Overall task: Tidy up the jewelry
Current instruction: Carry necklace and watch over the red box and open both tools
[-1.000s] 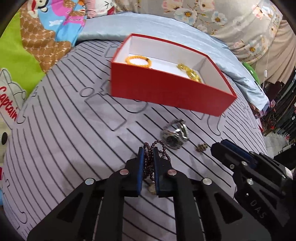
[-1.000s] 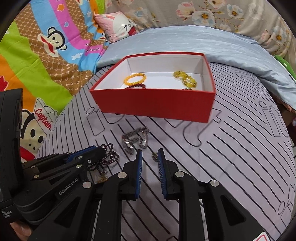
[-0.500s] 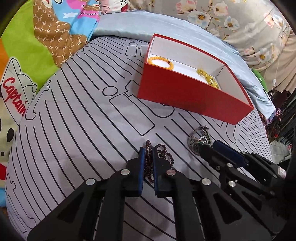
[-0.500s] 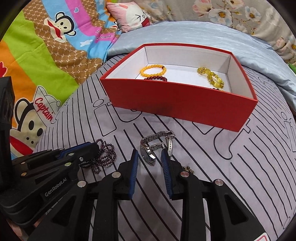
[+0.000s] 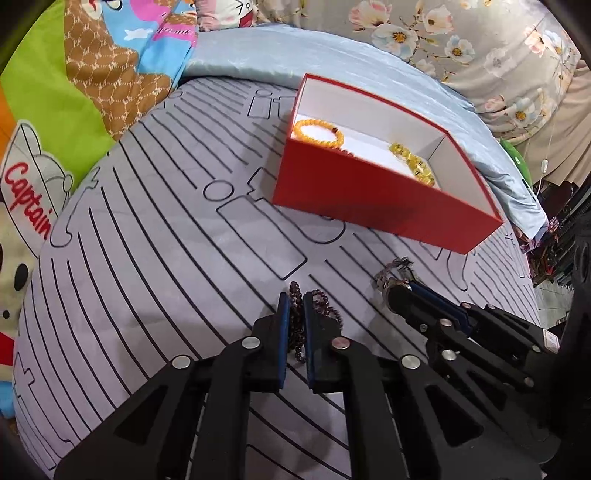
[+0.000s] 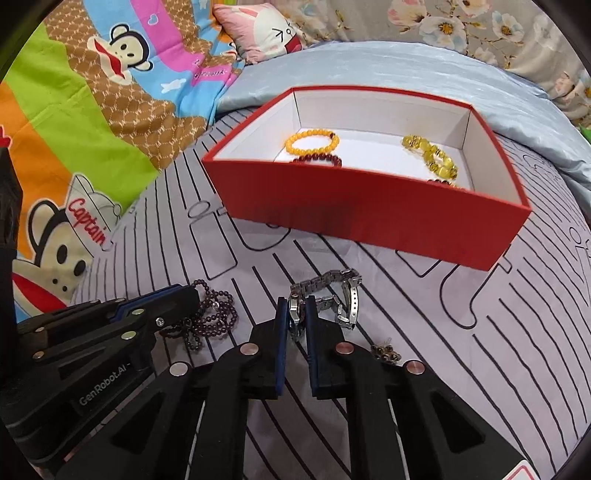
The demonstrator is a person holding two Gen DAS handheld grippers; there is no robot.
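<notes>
My left gripper (image 5: 294,301) is shut on a dark bead necklace (image 5: 325,306), whose beads trail on the grey striped sheet; it also shows in the right wrist view (image 6: 216,314). My right gripper (image 6: 294,308) is closed on a silver metal watch (image 6: 332,295) on the sheet; in the left wrist view the watch (image 5: 393,275) pokes out past its fingers. An open red box (image 6: 369,206) with a white inside lies beyond and holds an orange bead bracelet (image 6: 312,142), a dark red bracelet (image 6: 317,160) and yellow bead jewelry (image 6: 432,155).
A small dark beaded piece (image 6: 386,350) lies on the sheet just right of my right gripper. A light blue quilt (image 6: 406,66) lies behind the box. A cartoon-print blanket (image 6: 92,110) and a pink pillow (image 6: 266,33) are at the left.
My right gripper has moved forward over the watch and closed on it. My left gripper keeps its hold on the necklace while its view has swung left, so the box sits further right.
</notes>
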